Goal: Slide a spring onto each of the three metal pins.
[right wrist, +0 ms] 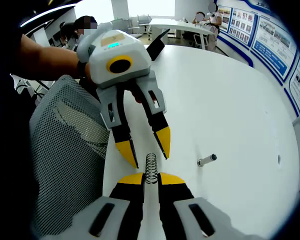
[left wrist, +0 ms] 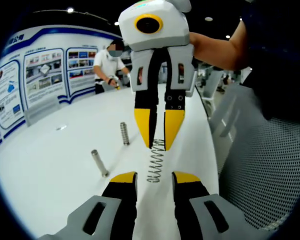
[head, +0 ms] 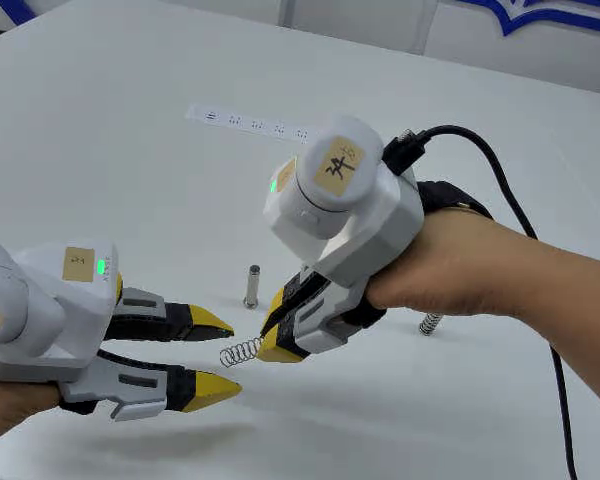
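Head view, left to right: the white-bodied left gripper with black, yellow-tipped fingers (head: 232,360) hovers low over the white desk (head: 100,150), its fingers spread wide with nothing between them. Just beyond its tips, a small silver coil spring (head: 242,350) sticks out towards it, pinched at its far end by the narrowly closed fingers of the matching right gripper (head: 265,345). Behind the spring, a short grey metal pin (head: 252,286) stands upright on the desk, apart from both grippers. Further right, a second silver coil spring (head: 430,323) shows partly behind the right hand (head: 450,265). In the left gripper view this second spring (left wrist: 124,133) stands upright; whether a pin sits inside it cannot be told.
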`<state>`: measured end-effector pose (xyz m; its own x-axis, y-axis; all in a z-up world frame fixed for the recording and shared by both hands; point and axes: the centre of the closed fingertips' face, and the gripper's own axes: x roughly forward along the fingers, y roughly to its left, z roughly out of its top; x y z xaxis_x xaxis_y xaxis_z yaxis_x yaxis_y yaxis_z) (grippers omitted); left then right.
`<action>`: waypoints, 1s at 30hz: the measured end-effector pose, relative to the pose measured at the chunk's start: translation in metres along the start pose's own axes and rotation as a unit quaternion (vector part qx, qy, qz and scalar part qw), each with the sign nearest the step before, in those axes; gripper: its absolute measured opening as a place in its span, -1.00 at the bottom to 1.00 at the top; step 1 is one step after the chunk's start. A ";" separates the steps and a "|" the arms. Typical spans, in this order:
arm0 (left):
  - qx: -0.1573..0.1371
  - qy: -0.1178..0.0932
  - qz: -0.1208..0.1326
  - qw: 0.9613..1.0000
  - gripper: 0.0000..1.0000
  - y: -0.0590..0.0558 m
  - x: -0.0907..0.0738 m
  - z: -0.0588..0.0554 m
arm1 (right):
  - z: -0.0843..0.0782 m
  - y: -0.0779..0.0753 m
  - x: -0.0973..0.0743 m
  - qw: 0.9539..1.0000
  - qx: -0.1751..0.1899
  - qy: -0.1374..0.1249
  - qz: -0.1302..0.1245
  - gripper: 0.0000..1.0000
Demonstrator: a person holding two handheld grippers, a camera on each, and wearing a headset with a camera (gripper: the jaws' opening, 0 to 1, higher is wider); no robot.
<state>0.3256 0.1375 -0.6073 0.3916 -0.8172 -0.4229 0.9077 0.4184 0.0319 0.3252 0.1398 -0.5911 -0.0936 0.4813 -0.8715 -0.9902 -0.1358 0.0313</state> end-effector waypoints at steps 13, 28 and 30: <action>0.019 -0.001 -0.011 1.000 -0.77 -0.005 0.002 0.004 | 0.015 0.006 -0.005 1.000 -0.012 -0.020 0.001 -0.77; -0.002 -0.036 -0.001 0.999 -0.79 -0.002 -0.002 0.017 | 0.024 0.004 -0.009 0.998 -0.024 -0.051 -0.011 -0.70; -0.003 -0.039 -0.001 0.999 -0.79 -0.003 -0.002 0.018 | 0.023 0.004 -0.007 0.998 -0.026 -0.050 -0.010 -0.71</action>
<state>0.3251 0.1305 -0.5900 0.3999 -0.8467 -0.3509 0.9078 0.4186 0.0246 0.3192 0.1561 -0.5732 -0.0852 0.5678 -0.8188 -0.9856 -0.1683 -0.0142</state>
